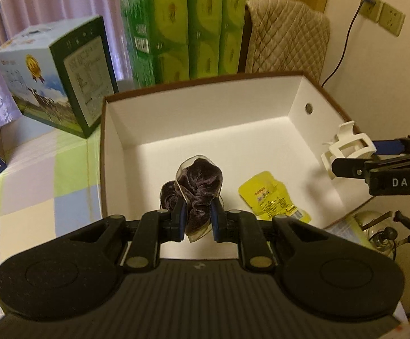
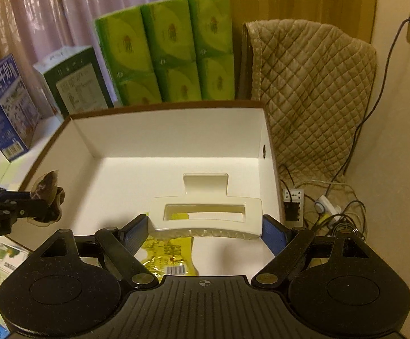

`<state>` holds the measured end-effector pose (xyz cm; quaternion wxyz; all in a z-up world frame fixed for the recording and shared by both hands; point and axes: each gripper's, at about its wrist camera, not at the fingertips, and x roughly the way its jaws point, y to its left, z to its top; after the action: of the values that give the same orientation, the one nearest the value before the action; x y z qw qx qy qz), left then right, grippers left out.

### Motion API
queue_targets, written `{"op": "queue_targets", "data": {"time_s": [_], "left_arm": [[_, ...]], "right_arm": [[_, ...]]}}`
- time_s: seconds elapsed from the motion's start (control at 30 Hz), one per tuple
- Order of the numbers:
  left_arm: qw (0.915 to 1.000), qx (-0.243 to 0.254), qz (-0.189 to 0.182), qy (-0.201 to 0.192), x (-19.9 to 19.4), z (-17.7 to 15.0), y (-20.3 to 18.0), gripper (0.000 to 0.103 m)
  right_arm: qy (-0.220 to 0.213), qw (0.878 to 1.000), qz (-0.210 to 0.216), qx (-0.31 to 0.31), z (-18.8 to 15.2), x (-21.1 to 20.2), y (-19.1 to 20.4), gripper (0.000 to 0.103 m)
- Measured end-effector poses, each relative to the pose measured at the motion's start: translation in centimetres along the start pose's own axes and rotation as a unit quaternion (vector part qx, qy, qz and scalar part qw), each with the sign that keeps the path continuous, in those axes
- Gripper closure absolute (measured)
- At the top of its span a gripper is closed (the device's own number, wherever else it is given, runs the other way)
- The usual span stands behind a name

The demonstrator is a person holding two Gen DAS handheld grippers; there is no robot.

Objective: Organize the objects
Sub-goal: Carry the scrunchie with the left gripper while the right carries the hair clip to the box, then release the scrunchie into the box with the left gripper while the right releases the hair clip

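Note:
A white-lined cardboard box [image 1: 298,104] [image 2: 174,132] stands open on the checked tablecloth. My left gripper [image 1: 198,216] hangs over its near part, shut on a dark velvet scrunchie [image 1: 200,188] [image 2: 48,190]. My right gripper [image 2: 205,227] is shut on a cream hair claw clip [image 2: 205,220] [image 1: 346,148] above the box's right side; in the left wrist view it comes in from the right. A yellow sachet [image 1: 273,197] [image 2: 168,257] lies flat on the box floor, partly hidden under the clip in the right wrist view.
Green tissue packs [image 1: 185,25] stand behind the box, a milk carton box [image 1: 60,76] and a blue carton [image 2: 5,107] to its left. A quilted cover [image 2: 315,90] hangs at the right, above cables and a power strip [image 2: 292,202] on the floor. A glass kettle [image 1: 380,231] sits lower right.

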<state>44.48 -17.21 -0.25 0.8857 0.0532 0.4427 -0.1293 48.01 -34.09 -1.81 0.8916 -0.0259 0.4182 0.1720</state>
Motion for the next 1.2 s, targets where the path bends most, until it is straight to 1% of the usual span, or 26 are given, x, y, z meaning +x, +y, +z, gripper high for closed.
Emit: {"op": "queue_targets", "data": {"time_s": [0.1,0.47,0.6,0.67,0.8,0.83,0.9,0.93,1.1,1.2], "left_arm": [[0.9998,0.001,0.004,0.018,1.6,0.2,0.1,0.088],[0.9984,0.005,0.013,0.056,5.0,0.1,0.8,0.088],[0.998,0.004,0.013,0.061,5.6,0.1,0.9,0.087],[0.998,0.004,0.009,0.063,5.7,0.0,0.9,0.085],[0.9984,0.004,0.008,0.055,5.6,0.1,0.9,0.084],[0.9986,0.005,0.008,0.053,5.6,0.1,0.9,0.083],[0.9987,0.003,0.009,0.051,5.5,0.3,1.0,0.075],[0.9987,0.003,0.01,0.049,5.4,0.3,1.0,0.073],[0.9989,-0.001,0.012,0.045,5.1,0.4,1.3,0.069],[0.9989,-0.003,0.014,0.045,5.0,0.4,1.4,0.065]], "right_arm": [[0.009,1.0,0.001,-0.01,0.0,0.9,0.2,0.022],[0.023,0.999,-0.005,-0.029,0.3,2.9,0.7,0.022],[0.022,0.999,-0.007,-0.028,0.5,3.1,0.8,0.022],[0.023,0.999,-0.007,-0.029,0.5,3.1,0.8,0.022],[0.021,0.999,-0.01,-0.027,0.7,3.2,0.6,0.022],[0.02,0.999,-0.01,-0.027,0.7,3.2,0.6,0.022],[0.019,0.999,-0.012,-0.027,0.7,3.1,0.5,0.022],[0.019,0.999,-0.012,-0.027,0.7,3.1,0.5,0.022],[0.019,0.999,-0.014,-0.027,0.6,3.1,0.4,0.022],[0.02,0.999,-0.017,-0.03,0.6,3.2,0.4,0.022]]}}
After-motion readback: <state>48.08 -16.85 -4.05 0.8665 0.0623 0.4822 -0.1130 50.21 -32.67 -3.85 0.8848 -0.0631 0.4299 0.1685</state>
